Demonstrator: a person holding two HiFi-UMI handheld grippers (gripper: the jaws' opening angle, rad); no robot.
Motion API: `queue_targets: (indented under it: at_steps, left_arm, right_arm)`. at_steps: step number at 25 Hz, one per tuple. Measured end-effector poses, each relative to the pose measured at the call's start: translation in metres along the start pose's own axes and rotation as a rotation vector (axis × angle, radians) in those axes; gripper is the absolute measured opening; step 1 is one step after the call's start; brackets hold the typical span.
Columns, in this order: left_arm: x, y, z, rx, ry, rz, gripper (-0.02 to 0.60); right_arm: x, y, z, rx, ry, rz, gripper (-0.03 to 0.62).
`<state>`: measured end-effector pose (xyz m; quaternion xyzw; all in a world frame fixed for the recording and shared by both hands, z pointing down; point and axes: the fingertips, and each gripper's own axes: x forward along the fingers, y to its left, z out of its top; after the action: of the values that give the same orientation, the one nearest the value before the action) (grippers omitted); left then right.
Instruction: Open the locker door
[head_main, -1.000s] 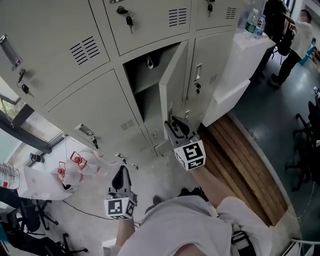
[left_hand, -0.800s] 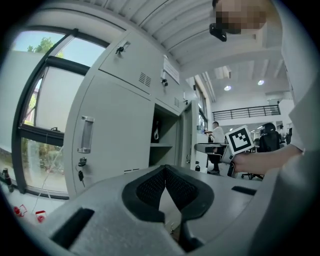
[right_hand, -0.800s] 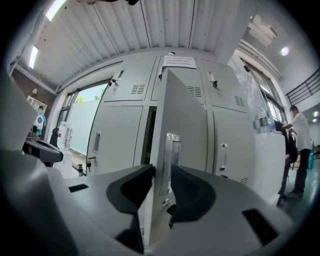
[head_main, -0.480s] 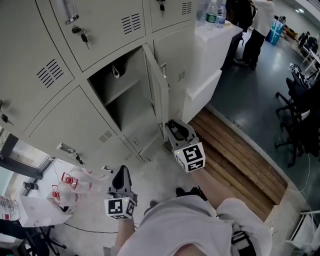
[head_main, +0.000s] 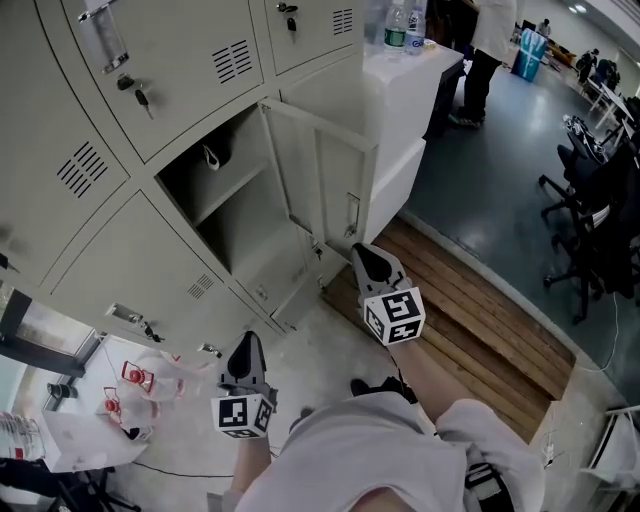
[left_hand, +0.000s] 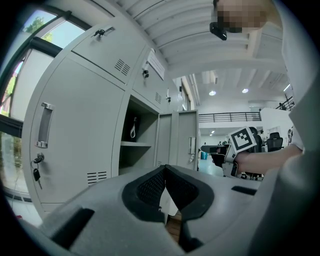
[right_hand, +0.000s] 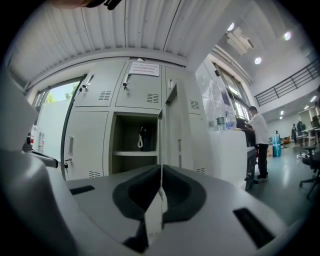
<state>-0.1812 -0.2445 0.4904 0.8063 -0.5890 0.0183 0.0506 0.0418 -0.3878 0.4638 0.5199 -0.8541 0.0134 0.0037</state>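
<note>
The grey locker door (head_main: 330, 170) stands swung wide open to the right, baring an open compartment (head_main: 225, 215) with one shelf and a dark loop (head_main: 212, 157) hanging inside. My right gripper (head_main: 362, 252) is shut, empty, just below the door's lower corner and apart from it. In the right gripper view the shut right gripper (right_hand: 161, 167) lines up with the door's edge (right_hand: 162, 130), which is farther off. My left gripper (head_main: 243, 345) hangs lower left, shut on nothing; the left gripper view shows the left gripper (left_hand: 165, 169) facing the open locker (left_hand: 137, 142).
Shut lockers with keys (head_main: 140, 97) surround the open one. A white counter (head_main: 410, 90) with bottles (head_main: 405, 25) stands right of it, and a person (head_main: 490, 40) beyond. Wooden planks (head_main: 470, 320) lie on the floor. Office chairs (head_main: 595, 200) stand far right, a plastic bag (head_main: 140, 385) lower left.
The locker door has swung from ajar to wide open. My right gripper, which was at the door's lower edge, now sits a little off it. The left gripper has stayed put.
</note>
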Motion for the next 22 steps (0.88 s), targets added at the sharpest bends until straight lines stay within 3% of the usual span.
queue_targets:
  at_steps: [6, 11, 17, 22]
  left_arm:
    - [-0.003, 0.005, -0.001, -0.005, 0.0, 0.029, 0.003]
    - [-0.011, 0.016, -0.002, -0.01, -0.001, 0.073, 0.003]
    - [-0.025, 0.03, -0.001, -0.009, -0.011, 0.132, 0.003]
    - [-0.037, 0.037, 0.0, -0.005, -0.017, 0.168, 0.003]
  right_arm:
    - [-0.002, 0.027, 0.0, 0.077, -0.016, 0.093, 0.017]
    - [-0.003, 0.067, -0.002, 0.013, -0.018, 0.186, 0.016]
    - [-0.006, 0.107, -0.008, 0.036, -0.026, 0.307, 0.015]
    - [-0.012, 0.132, -0.011, 0.052, -0.026, 0.359, 0.014]
